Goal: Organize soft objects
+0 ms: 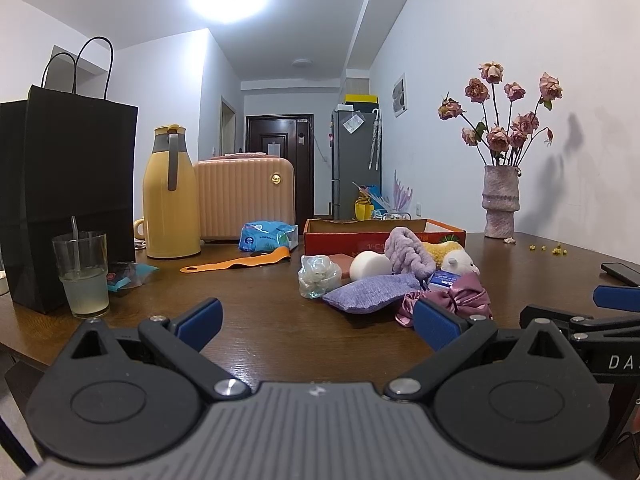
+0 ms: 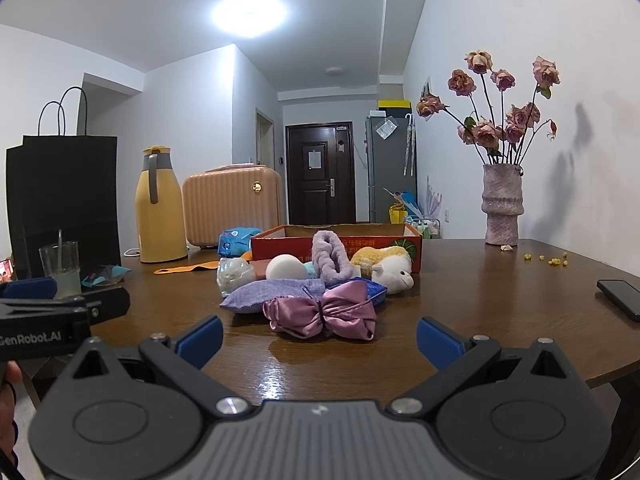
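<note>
A heap of soft things lies mid-table before an orange cardboard box (image 1: 384,234) (image 2: 340,240). It holds a lilac cloth pouch (image 1: 370,293) (image 2: 272,291), a pink satin bow scrunchie (image 1: 460,298) (image 2: 324,312), a purple fuzzy headband (image 1: 408,254) (image 2: 332,258), a white round sponge (image 1: 370,265) (image 2: 285,267), a white and yellow plush sheep (image 1: 460,259) (image 2: 390,266) and a clear plastic bundle (image 1: 318,276) (image 2: 235,274). My left gripper (image 1: 318,322) is open, short of the pouch. My right gripper (image 2: 320,338) is open just before the scrunchie. Both hold nothing.
On the left stand a black paper bag (image 1: 68,196), a glass with a straw (image 1: 82,274), a yellow jug (image 1: 170,196) and a pink case (image 1: 244,196). An orange strap (image 1: 236,264) lies flat. A vase of dried roses (image 2: 502,204) and a phone (image 2: 622,298) are right.
</note>
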Tool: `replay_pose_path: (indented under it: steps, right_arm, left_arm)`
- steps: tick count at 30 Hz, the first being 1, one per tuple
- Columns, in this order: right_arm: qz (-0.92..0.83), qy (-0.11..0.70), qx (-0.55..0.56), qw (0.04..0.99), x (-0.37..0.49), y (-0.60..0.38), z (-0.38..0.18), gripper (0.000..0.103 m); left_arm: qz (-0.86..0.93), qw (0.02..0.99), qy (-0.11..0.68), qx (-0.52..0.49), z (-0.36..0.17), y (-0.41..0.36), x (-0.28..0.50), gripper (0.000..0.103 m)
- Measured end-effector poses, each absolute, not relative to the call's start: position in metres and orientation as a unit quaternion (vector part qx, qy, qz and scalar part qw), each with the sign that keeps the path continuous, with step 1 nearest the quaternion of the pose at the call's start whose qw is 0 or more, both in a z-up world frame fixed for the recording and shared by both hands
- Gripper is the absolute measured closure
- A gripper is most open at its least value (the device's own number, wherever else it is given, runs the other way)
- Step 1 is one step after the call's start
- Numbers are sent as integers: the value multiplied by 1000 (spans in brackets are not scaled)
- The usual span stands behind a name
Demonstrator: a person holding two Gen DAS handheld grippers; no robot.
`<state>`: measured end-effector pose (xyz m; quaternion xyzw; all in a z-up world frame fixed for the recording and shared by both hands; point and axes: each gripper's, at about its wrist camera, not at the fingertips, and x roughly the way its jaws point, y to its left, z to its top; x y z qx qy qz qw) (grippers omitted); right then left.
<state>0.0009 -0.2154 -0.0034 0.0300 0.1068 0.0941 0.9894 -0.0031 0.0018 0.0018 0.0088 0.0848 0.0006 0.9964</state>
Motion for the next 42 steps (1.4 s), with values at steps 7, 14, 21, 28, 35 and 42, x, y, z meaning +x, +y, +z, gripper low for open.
replay_pose_path:
  steps: [7, 14, 21, 28, 35, 42]
  right_arm:
    - [92, 109, 33, 989, 1, -215, -4, 0]
    - [93, 111, 33, 989, 2, -214, -5, 0]
    - [94, 110, 32, 989, 3, -214, -6, 0]
    - [104, 107, 40, 988, 15, -218, -10, 0]
    - [124, 171, 54, 976, 63, -222, -15, 0]
    - [157, 175, 70, 969, 149, -221, 14, 23]
  left_arm:
    - [1, 996, 86, 8, 2, 2, -2, 0]
    - [0, 996, 88, 9, 3, 1, 0, 0]
    - [-6, 996, 93, 11, 1, 0, 2, 0]
    - [3, 995, 96, 9, -4, 2, 18, 0]
    - [-19, 991, 131, -4, -7, -1, 76, 0]
    - [-47, 972, 219, -76, 5, 8, 167, 0]
